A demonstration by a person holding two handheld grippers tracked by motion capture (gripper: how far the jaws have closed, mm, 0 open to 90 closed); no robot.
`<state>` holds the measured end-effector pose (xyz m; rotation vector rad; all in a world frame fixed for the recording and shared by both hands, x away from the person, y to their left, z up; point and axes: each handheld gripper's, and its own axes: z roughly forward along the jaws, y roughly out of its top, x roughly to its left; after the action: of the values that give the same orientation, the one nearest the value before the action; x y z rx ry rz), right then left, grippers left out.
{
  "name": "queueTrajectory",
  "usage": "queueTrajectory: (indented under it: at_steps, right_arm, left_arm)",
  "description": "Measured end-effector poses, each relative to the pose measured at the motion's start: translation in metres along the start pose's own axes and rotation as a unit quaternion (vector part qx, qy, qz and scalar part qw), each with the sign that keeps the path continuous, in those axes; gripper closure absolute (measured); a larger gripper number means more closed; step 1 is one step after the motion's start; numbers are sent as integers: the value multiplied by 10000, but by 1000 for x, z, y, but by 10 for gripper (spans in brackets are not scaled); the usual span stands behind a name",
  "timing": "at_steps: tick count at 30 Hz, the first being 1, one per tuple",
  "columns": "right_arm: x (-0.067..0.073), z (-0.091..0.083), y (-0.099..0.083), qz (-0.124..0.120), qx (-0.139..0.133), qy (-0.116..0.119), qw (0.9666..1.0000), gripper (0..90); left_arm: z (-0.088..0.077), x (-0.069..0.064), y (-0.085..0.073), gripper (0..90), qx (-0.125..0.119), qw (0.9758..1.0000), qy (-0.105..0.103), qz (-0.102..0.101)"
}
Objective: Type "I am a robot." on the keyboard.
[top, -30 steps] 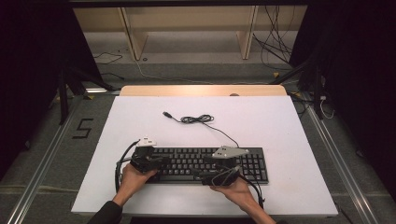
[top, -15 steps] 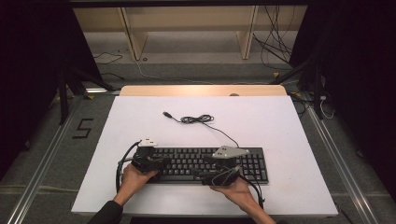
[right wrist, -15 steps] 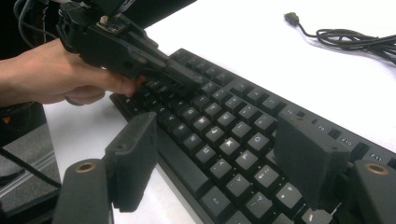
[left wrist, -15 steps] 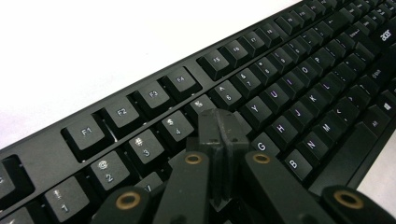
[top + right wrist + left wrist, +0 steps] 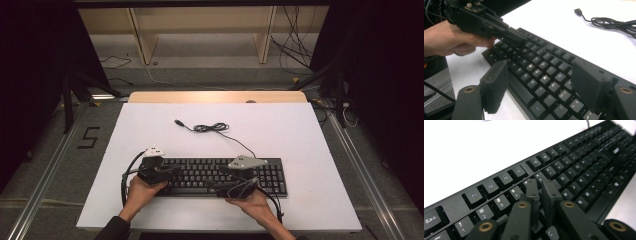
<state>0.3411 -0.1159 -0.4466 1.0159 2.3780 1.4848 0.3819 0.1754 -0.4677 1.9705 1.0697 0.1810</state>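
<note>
High view: a black keyboard (image 5: pixel 220 176) lies on the white tabletop (image 5: pixel 300 135), near its front edge. Left gripper (image 5: pixel 541 187) hovers over the number row — jaws nearly closed, holding nothing. Right gripper (image 5: pixel 544 85) has its jaws spread wide above the letter keys, empty — the keyboard lies beneath both.

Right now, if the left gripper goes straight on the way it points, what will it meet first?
Most likely the keyboard: the left gripper, jaws nearly together, points low along the number-row keys. Exact contact depth is unclear.
</note>
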Motion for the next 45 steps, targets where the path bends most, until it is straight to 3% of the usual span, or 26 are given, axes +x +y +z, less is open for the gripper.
queueTrajectory:
  at_steps: [13, 25, 33, 37, 45]
  right_arm:
    - [-2, 2, 0, 15, 18, -31, 10000, 309]
    - [-3, 7, 1, 49, 59, -29, 10000, 309]
    - [-5, 12, 3, 36, 129, -54, 9999, 330]
    - [-7, 15, 5, 37, 186, -121, 9997, 405]
    - [-14, 23, 7, 127, 456, -254, 9986, 686]
  left_arm:
    - [-24, 5, -5, 601, -444, 9983, -219, -309]
    - [-33, 5, -12, 413, -608, 9973, -242, -344]
    - [-38, 4, -16, 337, -758, 9962, -229, -363]
    - [-39, 4, -18, 317, -796, 9958, -233, -375]
    - [-41, 2, -21, 304, -824, 9958, -220, -327]
